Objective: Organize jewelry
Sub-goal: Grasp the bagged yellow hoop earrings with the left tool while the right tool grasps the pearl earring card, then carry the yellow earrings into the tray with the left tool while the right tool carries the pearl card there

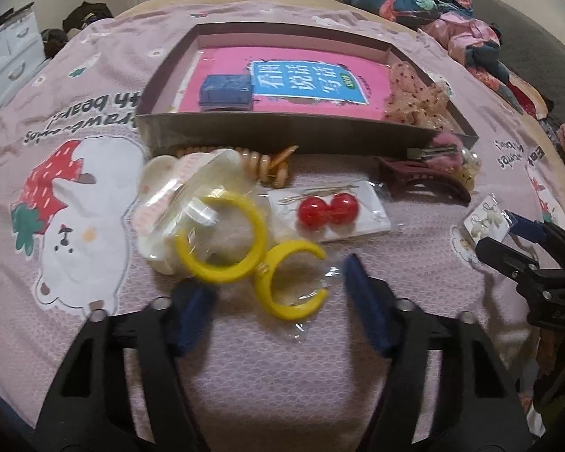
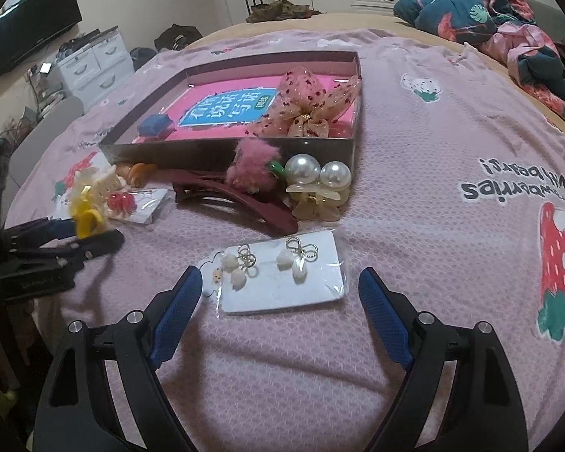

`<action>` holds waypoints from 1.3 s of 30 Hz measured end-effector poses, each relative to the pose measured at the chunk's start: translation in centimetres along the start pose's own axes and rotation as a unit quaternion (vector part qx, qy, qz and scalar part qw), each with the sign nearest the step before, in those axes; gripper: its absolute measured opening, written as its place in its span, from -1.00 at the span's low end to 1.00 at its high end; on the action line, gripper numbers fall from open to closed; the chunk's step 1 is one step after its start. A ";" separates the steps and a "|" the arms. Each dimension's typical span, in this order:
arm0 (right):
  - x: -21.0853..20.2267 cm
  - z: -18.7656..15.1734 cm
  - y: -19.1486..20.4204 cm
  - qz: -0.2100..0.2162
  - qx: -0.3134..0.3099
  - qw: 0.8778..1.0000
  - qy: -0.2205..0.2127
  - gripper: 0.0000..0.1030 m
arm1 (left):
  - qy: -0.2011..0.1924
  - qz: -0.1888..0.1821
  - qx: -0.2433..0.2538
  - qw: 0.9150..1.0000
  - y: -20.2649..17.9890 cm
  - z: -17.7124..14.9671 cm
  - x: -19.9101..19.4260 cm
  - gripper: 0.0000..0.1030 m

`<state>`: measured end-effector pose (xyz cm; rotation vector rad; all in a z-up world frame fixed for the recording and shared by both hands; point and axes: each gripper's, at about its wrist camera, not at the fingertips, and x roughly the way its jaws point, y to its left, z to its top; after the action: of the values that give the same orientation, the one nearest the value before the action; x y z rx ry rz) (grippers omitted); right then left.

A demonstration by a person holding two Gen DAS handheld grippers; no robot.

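Observation:
My left gripper [image 1: 273, 286] is open around a bagged pair of yellow crescent earrings [image 1: 245, 252] on the pink bedsheet. A card of red ball earrings [image 1: 329, 209] lies just beyond. My right gripper [image 2: 280, 288] is open, its fingers either side of a white card of shell earrings [image 2: 282, 275]. The shallow box [image 2: 226, 147] holds a pink book, a small blue box [image 2: 155, 124] and a dotted bow [image 2: 309, 101]. In front of the box lie a maroon claw clip [image 2: 237, 199], a pink fluffy clip [image 2: 252, 169] and a pearl clip [image 2: 318, 184].
A white claw clip [image 1: 162, 184] and a wooden bead piece [image 1: 267, 165] lie by the box front. A crumpled floral duvet [image 2: 489, 3] is at the far right. White drawers [image 2: 94, 60] and a monitor [image 2: 30, 22] stand left of the bed.

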<state>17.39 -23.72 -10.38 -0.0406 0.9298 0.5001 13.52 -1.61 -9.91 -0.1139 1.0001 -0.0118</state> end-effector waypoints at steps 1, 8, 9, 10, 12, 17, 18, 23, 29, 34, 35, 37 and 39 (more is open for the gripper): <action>0.1 0.1 0.0 0.000 -0.003 1.000 -0.001 0.66 | 0.000 -0.004 -0.005 1.000 0.3 0.0 -0.1 0.00; 1.3 0.2 1.1 -0.019 -0.033 0.999 0.002 0.69 | -0.001 -0.016 -0.027 1.000 1.4 -0.3 -0.8 -0.21; 1.3 0.1 1.4 -0.023 -0.041 0.999 0.002 0.68 | -0.001 -0.018 -0.028 0.999 1.4 -0.4 -0.9 -0.23; 1.3 0.0 1.5 -0.025 -0.045 0.999 0.001 0.64 | -0.001 -0.019 -0.029 0.999 1.5 -0.5 -1.0 -0.24; 1.3 -0.2 1.8 -0.027 -0.053 0.998 -0.001 0.54 | -0.002 -0.025 -0.035 0.999 1.7 -0.6 -1.2 -0.24; 0.8 -0.4 1.8 -0.018 -0.055 0.998 -0.007 0.24 | -0.005 -0.034 -0.045 0.998 2.1 -0.9 -2.0 -0.28; 0.7 -0.4 1.8 -0.016 -0.056 0.998 -0.007 0.23 | -0.006 -0.036 -0.045 0.998 2.2 -1.0 -2.1 -0.28; 0.2 -0.5 2.3 -0.004 -0.059 0.998 -0.011 0.21 | -0.012 -0.038 -0.049 0.998 2.6 -1.2 -2.9 -0.28; -1.1 0.1 3.5 0.011 -0.066 0.998 -0.020 0.20 | -0.027 -0.040 -0.049 0.998 2.9 -0.8 -4.5 -0.28; -1.8 1.0 4.6 0.019 -0.072 0.997 -0.026 0.21 | -0.037 -0.039 -0.053 0.997 3.4 -0.1 -5.4 -0.28; -1.9 1.3 4.7 0.020 -0.071 0.997 -0.027 0.20 | -0.039 -0.039 -0.054 0.997 3.5 0.1 -5.6 -0.28; -2.0 1.7 5.0 0.022 -0.070 0.997 -0.030 0.20 | -0.043 -0.037 -0.055 0.997 3.7 0.5 -5.8 -0.28; -2.2 2.2 5.1 0.022 -0.070 0.997 -0.033 0.20 | -0.046 -0.038 -0.057 0.997 4.0 1.0 -6.0 -0.28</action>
<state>15.76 -19.53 -6.47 -0.1302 0.8317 0.6033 10.97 2.83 -4.72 -0.2552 0.9038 -0.0194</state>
